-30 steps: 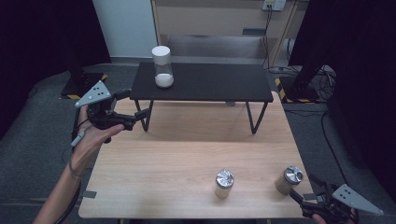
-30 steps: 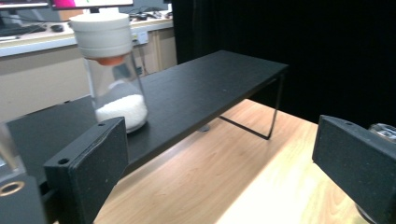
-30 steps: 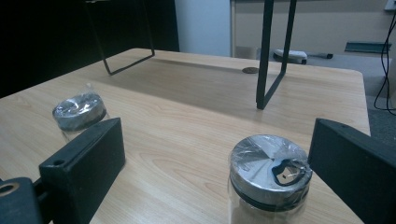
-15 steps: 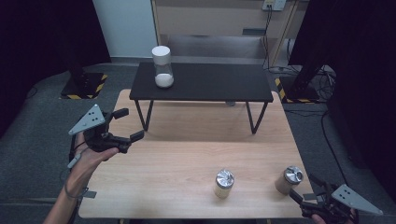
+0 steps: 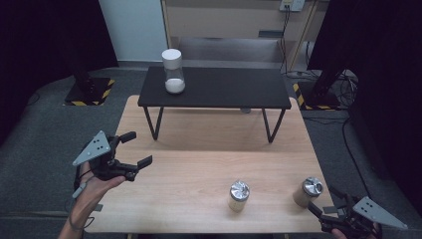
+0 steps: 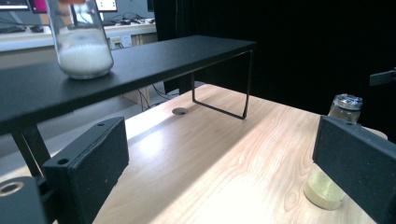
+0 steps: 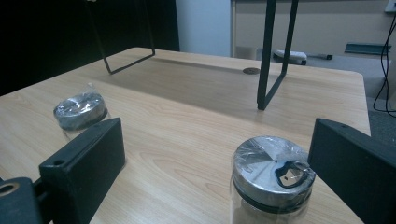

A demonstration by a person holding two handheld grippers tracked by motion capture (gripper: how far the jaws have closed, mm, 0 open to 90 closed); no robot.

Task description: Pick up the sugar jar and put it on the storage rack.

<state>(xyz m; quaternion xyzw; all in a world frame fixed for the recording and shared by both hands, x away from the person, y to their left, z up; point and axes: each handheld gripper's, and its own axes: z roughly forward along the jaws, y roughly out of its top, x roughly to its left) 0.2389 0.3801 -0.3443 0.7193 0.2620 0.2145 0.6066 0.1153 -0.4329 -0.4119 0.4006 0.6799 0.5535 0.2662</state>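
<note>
Landmark: the black shelf, a low stand at the far end of the wooden table.
White-capped jar: a glass jar part filled with white grains stands upright on the shelf's left end; the left gripper view has it up on the shelf.
Left gripper: held in a hand off the shelf's front left corner, at the table's left edge, the left gripper has its jaws spread wide and grips nothing; in its own view bare tabletop lies between them.
Right gripper: well in front of the shelf's right end, at the table's near right corner, the right gripper is splayed too; in its own view the nearest jar stands between the jaws, touching neither.
Right jar: a wrapped, metal-lidded spice jar, upright, just beside the right gripper's tips.
Middle jar: a second metal-lidded jar, upright, in front of the shelf's middle, near the table's front edge.
</note>
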